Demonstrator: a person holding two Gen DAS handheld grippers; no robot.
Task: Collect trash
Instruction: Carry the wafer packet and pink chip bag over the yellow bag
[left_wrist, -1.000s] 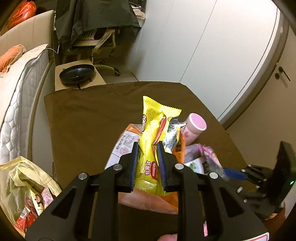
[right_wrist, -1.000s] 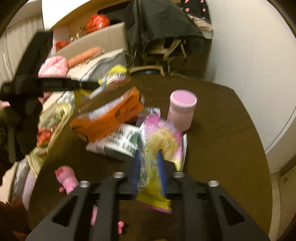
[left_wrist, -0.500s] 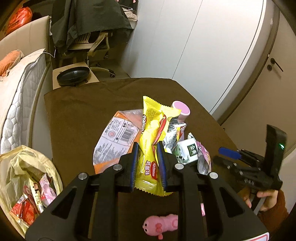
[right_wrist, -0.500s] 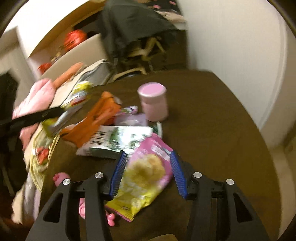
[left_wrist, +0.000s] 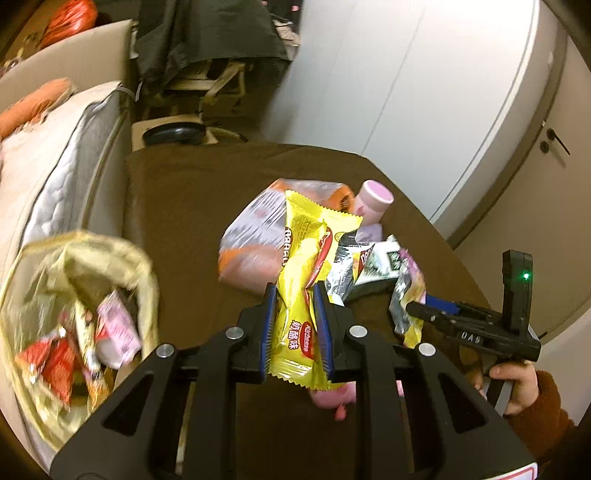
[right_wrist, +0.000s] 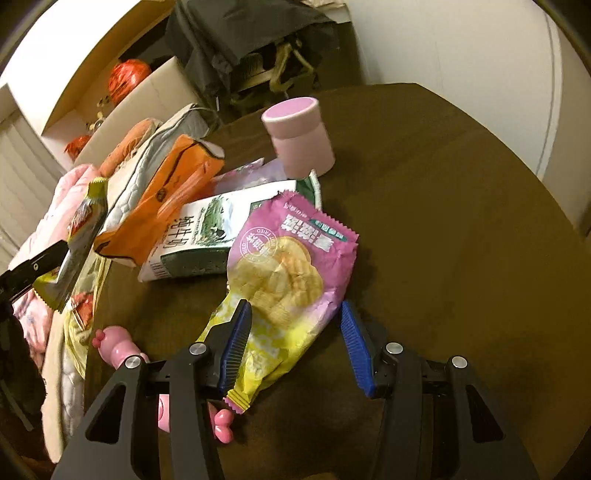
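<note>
My left gripper (left_wrist: 293, 291) is shut on a yellow snack wrapper (left_wrist: 306, 236) and holds it upright above the brown table (left_wrist: 192, 192). A yellow trash bag (left_wrist: 74, 295) with several wrappers inside hangs open at the lower left. A pink chip bag (right_wrist: 284, 266) lies on the table between the jaws of my right gripper (right_wrist: 295, 304). Those jaws are closing; the left pad touches the bag and the right pad stands clear of it. The right wrist view shows the held wrapper (right_wrist: 79, 236) at the far left.
A milk carton (right_wrist: 199, 236), an orange bag (right_wrist: 162, 199) and a pink jar (right_wrist: 299, 140) crowd the table's middle. A pink pig toy (right_wrist: 118, 347) lies by the near left edge. A mattress (left_wrist: 55, 155) runs along the left. A hand (left_wrist: 517, 384) holds the right gripper.
My left gripper has carried the yellow wrapper left, bringing the trash bag closer into view. My right gripper has sunk and rolled, and its jaws stand wider around the pink chip bag.
</note>
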